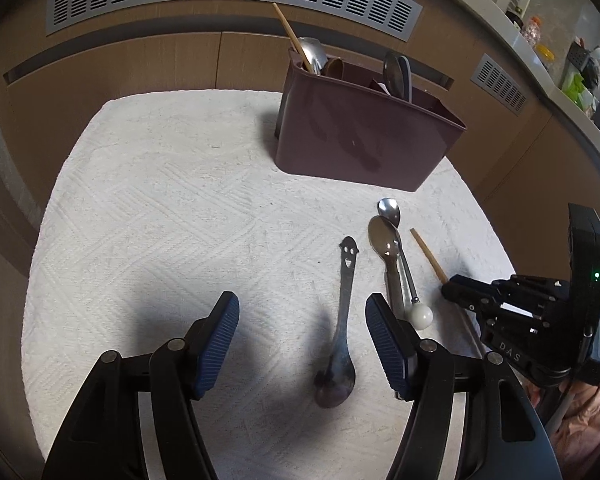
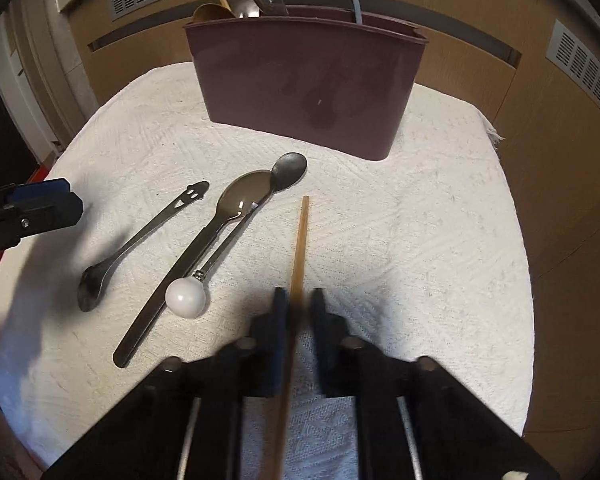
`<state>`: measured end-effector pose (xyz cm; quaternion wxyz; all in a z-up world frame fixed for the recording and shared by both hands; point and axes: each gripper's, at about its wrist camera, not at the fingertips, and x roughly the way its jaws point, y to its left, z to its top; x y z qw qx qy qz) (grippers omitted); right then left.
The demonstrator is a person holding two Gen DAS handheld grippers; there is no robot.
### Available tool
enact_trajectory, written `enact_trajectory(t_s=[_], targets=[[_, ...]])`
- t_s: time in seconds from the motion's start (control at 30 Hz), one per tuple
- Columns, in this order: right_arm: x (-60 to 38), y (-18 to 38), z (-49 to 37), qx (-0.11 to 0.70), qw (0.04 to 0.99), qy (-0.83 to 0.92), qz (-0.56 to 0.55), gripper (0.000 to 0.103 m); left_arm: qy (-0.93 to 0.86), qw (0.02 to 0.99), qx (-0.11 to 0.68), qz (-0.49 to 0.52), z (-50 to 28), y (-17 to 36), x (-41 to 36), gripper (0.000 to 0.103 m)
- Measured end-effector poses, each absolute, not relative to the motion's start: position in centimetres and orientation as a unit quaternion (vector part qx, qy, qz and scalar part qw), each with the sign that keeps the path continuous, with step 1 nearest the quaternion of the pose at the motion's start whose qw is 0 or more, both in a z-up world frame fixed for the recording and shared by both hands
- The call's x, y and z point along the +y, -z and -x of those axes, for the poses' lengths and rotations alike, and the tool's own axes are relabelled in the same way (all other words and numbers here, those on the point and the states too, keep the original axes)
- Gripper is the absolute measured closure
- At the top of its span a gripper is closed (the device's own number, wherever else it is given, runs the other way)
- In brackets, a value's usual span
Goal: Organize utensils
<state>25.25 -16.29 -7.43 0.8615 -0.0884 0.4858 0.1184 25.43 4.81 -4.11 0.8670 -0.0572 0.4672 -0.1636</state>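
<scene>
**Gripping a wooden chopstick beside the loose spoons**

Looking along the left gripper [image 1: 302, 336], its blue-padded fingers [image 1: 216, 344] stand wide apart and hold nothing. Between them on the white textured cloth [image 1: 160, 220] lies the smiley-handled spoon [image 1: 342, 320], bowl near, face cutout far. Just right of it lie a large steel spoon [image 1: 385, 248] and a ball-ended spoon [image 1: 408, 276], their bowls overlapping. Further right, the right gripper [image 1: 452, 290] has its tip on the near end of a wooden chopstick [image 1: 428, 255]. At the far side of the cloth stands the maroon utensil caddy [image 1: 360, 136], with utensils upright inside it.

From the right wrist view, the right gripper [image 2: 298, 300] is nearly closed, its fingers on either side of the wooden chopstick [image 2: 300, 248], which runs out toward the maroon utensil caddy [image 2: 304, 80]. Motion blur hides whether both pads actually touch it. To the left lie the ball-ended spoon [image 2: 228, 240], the large steel spoon [image 2: 204, 240] and the smiley-handled spoon [image 2: 140, 240], with the left gripper [image 2: 36, 210] at the far left edge.
</scene>
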Motion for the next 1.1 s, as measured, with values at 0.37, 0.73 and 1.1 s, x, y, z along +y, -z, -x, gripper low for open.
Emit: enact_trajectory(t_s=[0.37,0.73,1.1], targets=[[-19.2,4.1,-22.9,0.457,0.879,-0.139,0.017,0.098,0.234,0.805,0.538,-0.082,-28.1,5.4,-1.4,0.079],[-20.2,3.8,-22.6,0.433,0.891,-0.136,-0.011,0.098,0.207,0.825,0.513,-0.115,-28.6,5.8,-3.3,0.096],[-19.9,2.6,-22.6,0.411,0.901,-0.136,-0.038,0.098,0.197,0.890,0.399,0.104,-24.2,1.6,1.7,0.096]])
